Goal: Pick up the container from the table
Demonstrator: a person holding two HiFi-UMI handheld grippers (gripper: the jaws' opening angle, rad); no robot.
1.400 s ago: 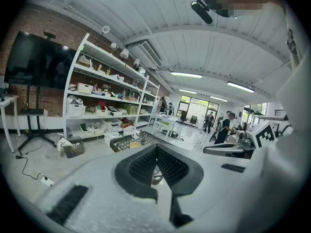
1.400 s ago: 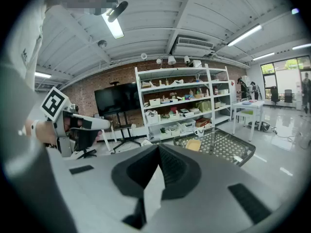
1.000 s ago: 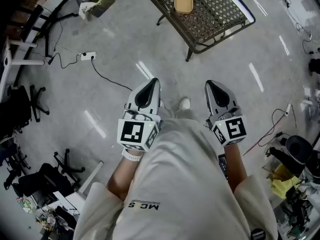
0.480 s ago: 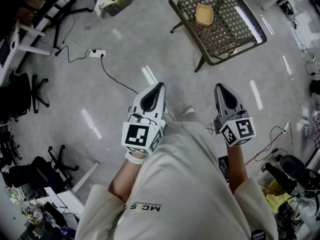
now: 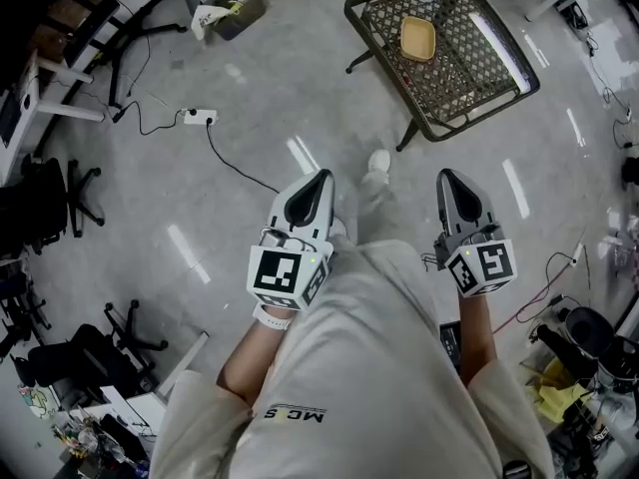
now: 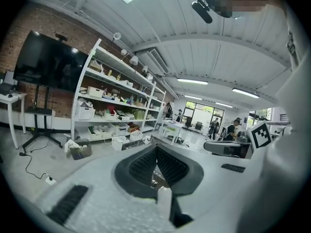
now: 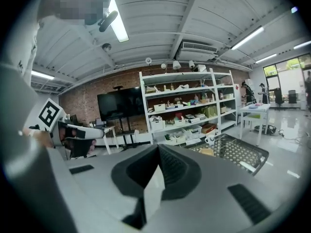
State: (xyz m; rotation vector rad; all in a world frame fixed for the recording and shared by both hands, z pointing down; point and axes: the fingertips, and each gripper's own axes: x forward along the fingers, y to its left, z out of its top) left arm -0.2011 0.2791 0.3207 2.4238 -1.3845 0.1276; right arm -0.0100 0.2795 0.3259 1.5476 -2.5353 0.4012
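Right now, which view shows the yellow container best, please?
The head view: the container shows whole, from above. The right gripper view shows it small, edge-on; the left gripper view, not clearly.

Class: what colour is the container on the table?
The container is tan-yellow; the head view shows it best.

Bright ceiling strip lights (image 7: 116, 21); glare streaks on floor (image 5: 300, 153); fisheye-bent edges.
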